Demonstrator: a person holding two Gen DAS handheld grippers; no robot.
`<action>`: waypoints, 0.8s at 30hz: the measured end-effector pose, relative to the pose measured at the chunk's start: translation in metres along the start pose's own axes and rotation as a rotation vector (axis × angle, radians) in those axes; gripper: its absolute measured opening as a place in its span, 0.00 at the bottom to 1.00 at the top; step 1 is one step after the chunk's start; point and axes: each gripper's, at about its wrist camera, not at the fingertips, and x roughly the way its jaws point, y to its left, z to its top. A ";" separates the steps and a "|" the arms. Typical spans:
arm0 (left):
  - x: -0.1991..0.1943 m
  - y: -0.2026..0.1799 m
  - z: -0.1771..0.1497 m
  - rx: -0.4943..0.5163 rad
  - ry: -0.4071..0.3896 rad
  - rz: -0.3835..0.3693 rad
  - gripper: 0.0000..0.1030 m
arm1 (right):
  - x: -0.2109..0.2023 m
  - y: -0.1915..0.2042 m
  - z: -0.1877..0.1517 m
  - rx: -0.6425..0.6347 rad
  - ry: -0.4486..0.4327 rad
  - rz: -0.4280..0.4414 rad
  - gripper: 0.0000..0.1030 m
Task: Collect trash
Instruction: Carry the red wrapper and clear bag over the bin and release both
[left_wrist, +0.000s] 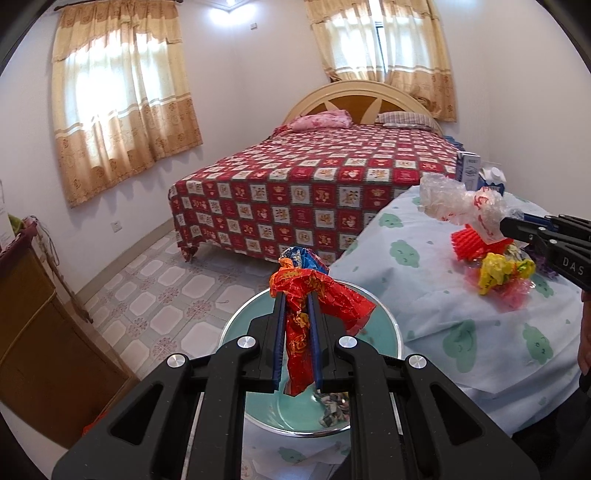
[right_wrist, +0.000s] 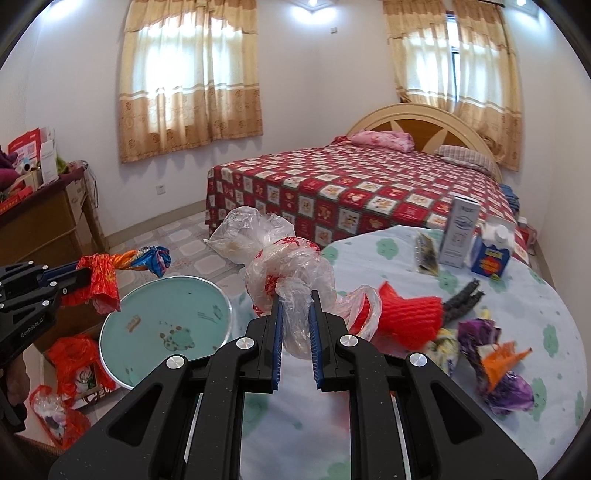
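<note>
Two pieces of trash are held: the left gripper (left_wrist: 295, 332) is clamped on a red foil wrapper (left_wrist: 314, 306) above the teal basin (right_wrist: 110, 332); the right gripper (right_wrist: 295, 332) pinches a knotted clear plastic bag (right_wrist: 284, 269) over the table's (right_wrist: 369, 424) left edge. Both are probably light, soft and slippery; grip bunched folds. More wrappers (right_wrist: 491, 354) lie near the right edge.

2 grippers: left gripper (left_wrist: 295, 317), right gripper (right_wrist: 295, 314). 1 teal basin (right_wrist: 122, 332). 1 red wrapper (left_wrist: 314, 295), 1 clear bag (right_wrist: 280, 266), 1 red foam net (right_wrist: 406, 317). 2 cartons: white box (right_wrist: 460, 232), blue carton (right_wrist: 491, 258). 1 bed (right_wrist: 332, 184), 2 pillows.
</note>
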 end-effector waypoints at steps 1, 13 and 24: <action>0.000 0.002 0.000 -0.002 -0.001 0.004 0.12 | 0.003 0.003 0.001 -0.005 0.002 0.004 0.13; 0.004 0.020 -0.005 -0.028 -0.001 0.045 0.12 | 0.026 0.028 0.008 -0.047 0.019 0.041 0.13; 0.006 0.031 -0.009 -0.046 0.007 0.066 0.12 | 0.039 0.046 0.012 -0.077 0.033 0.067 0.13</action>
